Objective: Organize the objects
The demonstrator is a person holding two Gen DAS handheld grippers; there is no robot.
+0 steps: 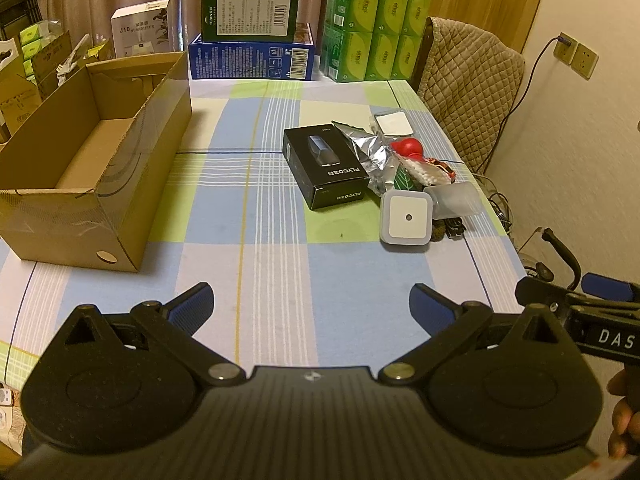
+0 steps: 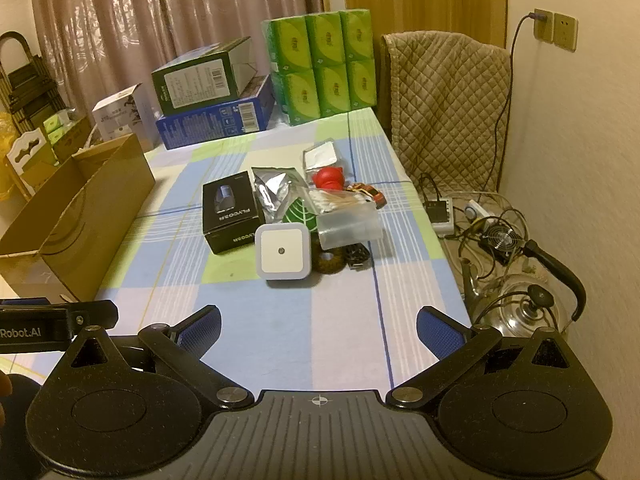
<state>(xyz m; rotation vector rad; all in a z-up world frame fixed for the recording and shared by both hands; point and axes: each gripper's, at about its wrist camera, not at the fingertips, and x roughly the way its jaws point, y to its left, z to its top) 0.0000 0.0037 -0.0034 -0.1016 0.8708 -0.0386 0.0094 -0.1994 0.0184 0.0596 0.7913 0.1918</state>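
Note:
A pile of small objects lies on the right half of the checked tablecloth: a black shaver box (image 1: pixel 326 166) (image 2: pixel 232 216), a crumpled silver foil pouch (image 1: pixel 370 154) (image 2: pixel 274 190), a red toy (image 1: pixel 408 148) (image 2: pixel 328 178), a bag of cotton swabs (image 2: pixel 336 202), a frosted plastic case (image 1: pixel 454 198) (image 2: pixel 350 226) and a white square night light (image 1: pixel 406 218) (image 2: pixel 280 254). An open cardboard box (image 1: pixel 92 160) (image 2: pixel 76 224) stands on the left. My left gripper (image 1: pixel 312 306) hovers open above the near tablecloth. My right gripper (image 2: pixel 318 330) is open too, short of the night light.
At the table's far end stand a blue box (image 1: pixel 252 58) with a green box (image 1: pixel 250 10) on it and a stack of green tissue packs (image 1: pixel 374 26) (image 2: pixel 324 64). A quilt-covered chair (image 2: pixel 448 108) is to the right, with a glass kettle (image 2: pixel 528 300) and cables below.

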